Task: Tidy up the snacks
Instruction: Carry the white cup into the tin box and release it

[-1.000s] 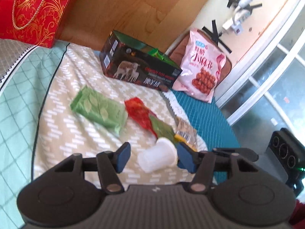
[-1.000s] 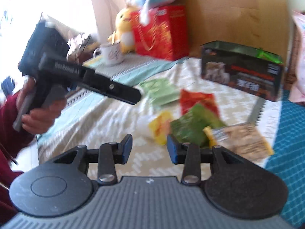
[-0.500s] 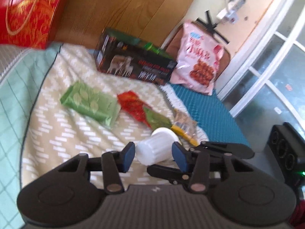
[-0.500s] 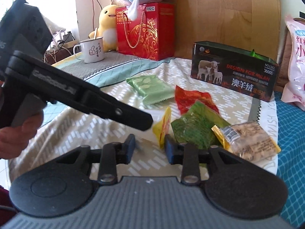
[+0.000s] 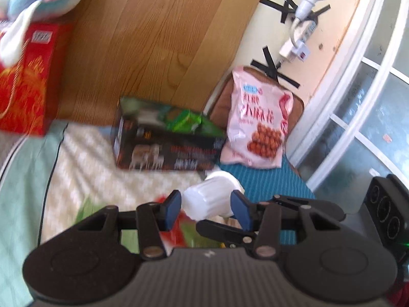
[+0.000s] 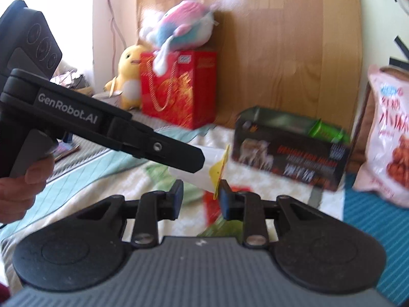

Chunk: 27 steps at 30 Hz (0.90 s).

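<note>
Lifted up off the bed now, white cup (image 5: pixel 209 199) clamped in left tool (image 5: pixel 205 208), near the dark box (image 5: pixel 166 148). Right tool (image 6: pixel 199 199) half shut, yellow lid flap (image 6: pixel 221 168) touching one pad. Light, thin, easy to squash; best held softly round the ribbed sides.

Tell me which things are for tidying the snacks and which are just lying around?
For the job: white snack cup, held by the left gripper; dark box; pink snack bag.
Just lying about: red gift bag; yellow plush duck; pastel plush toy.
</note>
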{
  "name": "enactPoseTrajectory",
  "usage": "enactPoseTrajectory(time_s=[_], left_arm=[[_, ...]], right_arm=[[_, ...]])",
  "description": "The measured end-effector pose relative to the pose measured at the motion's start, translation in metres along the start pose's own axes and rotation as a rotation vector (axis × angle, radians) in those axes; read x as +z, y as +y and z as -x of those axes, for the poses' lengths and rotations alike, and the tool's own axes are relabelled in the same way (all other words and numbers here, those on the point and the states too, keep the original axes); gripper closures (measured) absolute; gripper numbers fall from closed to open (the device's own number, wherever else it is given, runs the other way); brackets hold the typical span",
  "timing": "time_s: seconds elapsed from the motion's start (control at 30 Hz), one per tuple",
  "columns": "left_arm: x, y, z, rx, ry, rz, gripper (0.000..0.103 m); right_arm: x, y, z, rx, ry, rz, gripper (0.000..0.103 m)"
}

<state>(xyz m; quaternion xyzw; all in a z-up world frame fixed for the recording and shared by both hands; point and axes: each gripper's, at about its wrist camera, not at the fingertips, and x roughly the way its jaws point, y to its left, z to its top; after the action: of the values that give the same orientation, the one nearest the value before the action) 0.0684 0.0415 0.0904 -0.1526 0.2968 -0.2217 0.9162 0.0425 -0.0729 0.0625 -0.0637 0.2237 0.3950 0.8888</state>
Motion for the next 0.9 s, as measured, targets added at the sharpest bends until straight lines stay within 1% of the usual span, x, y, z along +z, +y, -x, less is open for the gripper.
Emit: enactPoseTrajectory(time_s=[0.17,0.33,0.47,0.53,0.6,0.7,0.8,0.9], left_arm=[[0.045,0.013,-0.040,0.009,-0.007,0.016,0.060],[0.080,0.024,-0.082,0.051,-0.015,0.006,0.060],[0.090,0.035,-0.113,0.091,0.018,0.020,0.058],[0.087,0.042,-0.115,0.099,0.017,0.044,0.057],[0.081,0.047,-0.106,0.082,0.009,0.064,0.057],[0.067,0.050,-0.089,0.064,0.016,0.087,0.057],[0.047,0.045,-0.082,0.017,0.077,0.091,0.057],[0.025,0.029,-0.089,-0.048,0.159,0.086,0.057]], right_arm=[[0.026,-0.037,-0.029,-0.021,-0.014,-0.033,0.071],[0.049,-0.072,-0.069,-0.044,-0.013,-0.081,0.071],[0.057,-0.090,-0.095,-0.080,-0.009,-0.098,0.069],[0.056,-0.097,-0.100,-0.110,0.005,-0.118,0.061],[0.051,-0.104,-0.095,-0.103,0.011,-0.155,0.061],[0.039,-0.112,-0.070,-0.081,0.014,-0.193,0.061],[0.015,-0.121,-0.031,-0.055,0.030,-0.260,0.059],[-0.016,-0.126,0.000,-0.041,0.070,-0.332,0.057]])
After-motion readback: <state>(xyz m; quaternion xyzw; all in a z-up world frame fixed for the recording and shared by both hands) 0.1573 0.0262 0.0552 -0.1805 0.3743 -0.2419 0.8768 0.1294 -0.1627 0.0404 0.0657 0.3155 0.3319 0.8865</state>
